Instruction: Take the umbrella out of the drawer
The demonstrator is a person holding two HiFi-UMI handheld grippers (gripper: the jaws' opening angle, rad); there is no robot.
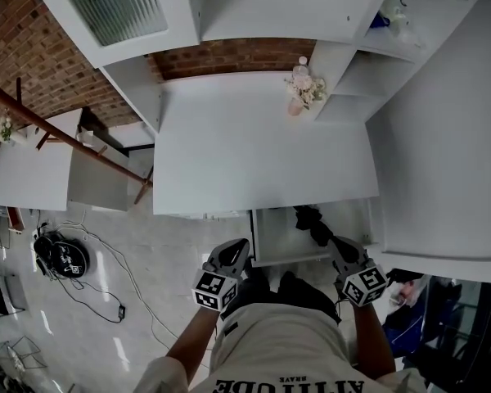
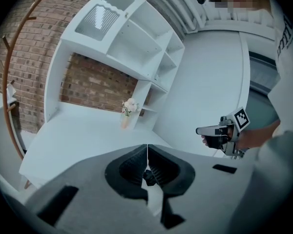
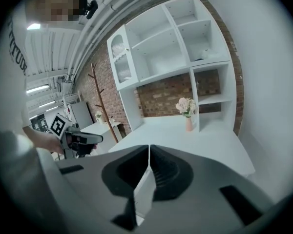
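Our left gripper (image 1: 236, 249) and right gripper (image 1: 337, 246) are closed, empty; the desk (image 1: 262, 146) half-hides the drawer (image 1: 277, 240) and its dark umbrella (image 1: 314, 224).

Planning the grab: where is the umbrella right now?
Head view, lower centre-right: the umbrella lies in the open drawer under the white desk's front edge, just ahead of the right hand-held gripper.

We were in a room like a home study. We saw a white desk (image 1: 254, 146), white shelves (image 3: 171, 38) above it, flowers (image 1: 303, 84) on it, and a brick wall (image 1: 229, 56) behind it.
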